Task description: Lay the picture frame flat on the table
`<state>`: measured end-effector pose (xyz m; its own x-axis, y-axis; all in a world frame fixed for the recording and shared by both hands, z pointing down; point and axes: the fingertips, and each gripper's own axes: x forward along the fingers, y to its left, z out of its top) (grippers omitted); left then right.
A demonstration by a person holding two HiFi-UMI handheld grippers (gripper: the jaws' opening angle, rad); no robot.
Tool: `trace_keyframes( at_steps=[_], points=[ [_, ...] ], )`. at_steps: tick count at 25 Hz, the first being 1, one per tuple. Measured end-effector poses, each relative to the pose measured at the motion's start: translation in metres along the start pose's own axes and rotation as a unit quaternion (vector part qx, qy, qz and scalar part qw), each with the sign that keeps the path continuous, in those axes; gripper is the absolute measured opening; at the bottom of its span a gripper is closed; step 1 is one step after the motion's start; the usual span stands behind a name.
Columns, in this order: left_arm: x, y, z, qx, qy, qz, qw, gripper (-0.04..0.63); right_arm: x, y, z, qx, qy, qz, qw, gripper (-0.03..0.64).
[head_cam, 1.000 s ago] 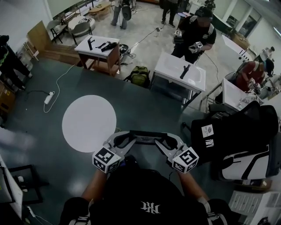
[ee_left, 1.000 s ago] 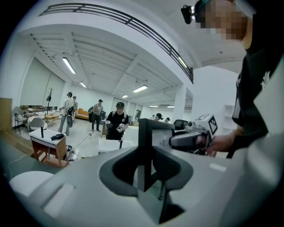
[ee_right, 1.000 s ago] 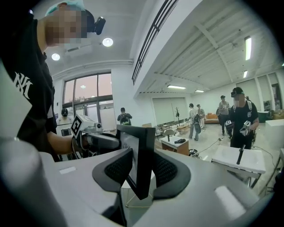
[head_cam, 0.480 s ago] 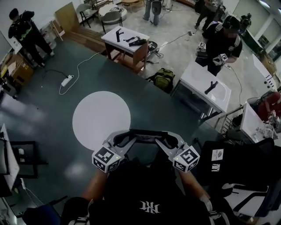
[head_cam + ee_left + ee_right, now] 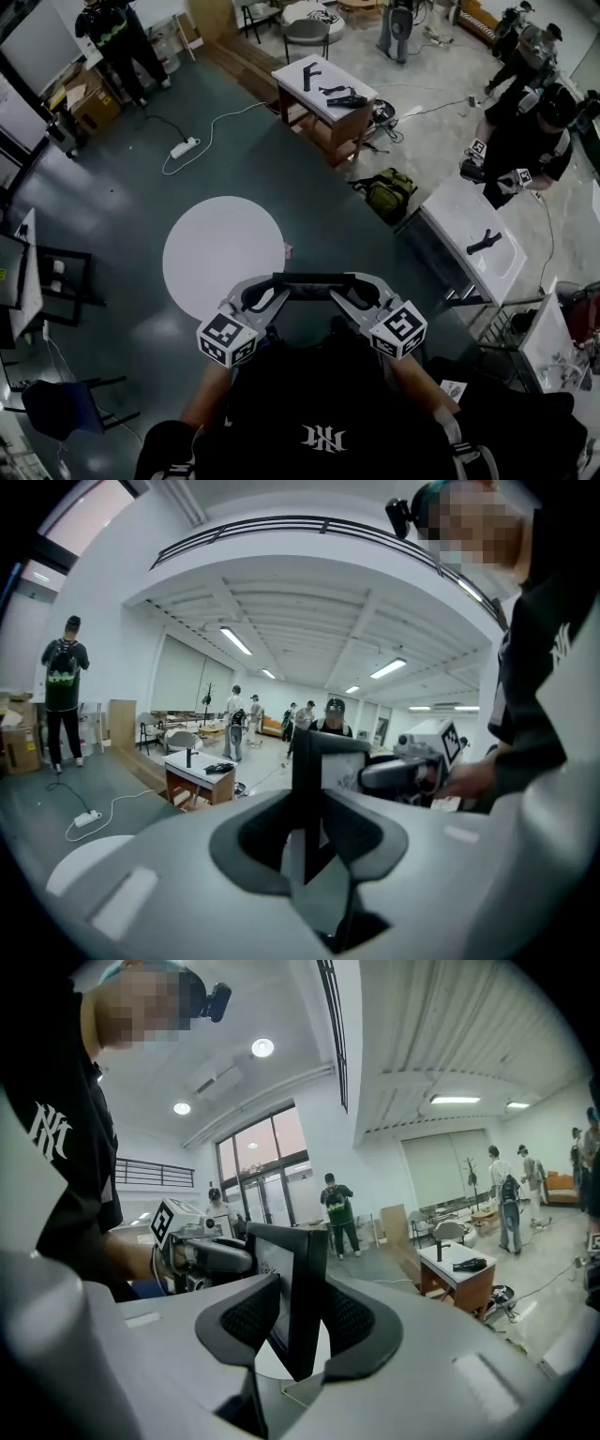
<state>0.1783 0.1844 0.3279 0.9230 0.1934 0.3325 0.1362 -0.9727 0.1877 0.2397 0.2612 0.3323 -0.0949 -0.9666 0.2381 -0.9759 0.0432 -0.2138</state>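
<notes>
My left gripper (image 5: pixel 266 298) and right gripper (image 5: pixel 351 296) each clamp 1 end of the upright picture frame (image 5: pixel 309 280), long axis running jaws to jaws; the round white worktop (image 5: pixel 223 255) lies ahead, nearer the left jaws.

The head view looks steeply down from above the person (image 5: pixel 319 422) onto the left hand-held gripper (image 5: pixel 261 300) and the right hand-held gripper (image 5: pixel 352 298) close below, with the floor (image 5: pixel 122 216) and a wooden table (image 5: pixel 323 86) well beyond. The left gripper view rides on its hand-held gripper and looks nearly level along the jaws, across to the person's right. The right gripper view faces the opposite way. Both sit very near the picture frame (image 5: pixel 307 780), seen edge-on. Each sees the other hand-held gripper, and all three views share the wooden table.
</notes>
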Motion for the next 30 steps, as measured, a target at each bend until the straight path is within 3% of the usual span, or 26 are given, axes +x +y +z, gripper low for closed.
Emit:
trace_keyframes(
  at_steps=[5, 10, 21, 25, 30],
  points=[
    [0.025, 0.005, 0.008, -0.017, -0.007, 0.060, 0.9980, 0.101, 0.007, -0.036, 0.006, -0.010, 0.004, 0.057, 0.998, 0.135],
    [0.026, 0.008, 0.011, -0.030, -0.011, 0.134, 0.9905, 0.101, 0.019, -0.048, 0.011, -0.026, 0.005, 0.131, 0.991, 0.135],
    [-0.011, 0.020, -0.018, -0.092, -0.008, 0.268, 0.9589, 0.103, 0.068, -0.025, -0.005, -0.025, 0.042, 0.270, 0.962, 0.137],
    [-0.038, 0.045, -0.032, -0.126, -0.012, 0.295, 0.9471, 0.103, 0.105, -0.004, -0.006, -0.031, 0.066, 0.303, 0.950, 0.137],
    [-0.061, 0.099, -0.064, -0.167, -0.022, 0.293, 0.9411, 0.103, 0.166, 0.012, -0.018, -0.045, 0.108, 0.309, 0.944, 0.135]
  ],
)
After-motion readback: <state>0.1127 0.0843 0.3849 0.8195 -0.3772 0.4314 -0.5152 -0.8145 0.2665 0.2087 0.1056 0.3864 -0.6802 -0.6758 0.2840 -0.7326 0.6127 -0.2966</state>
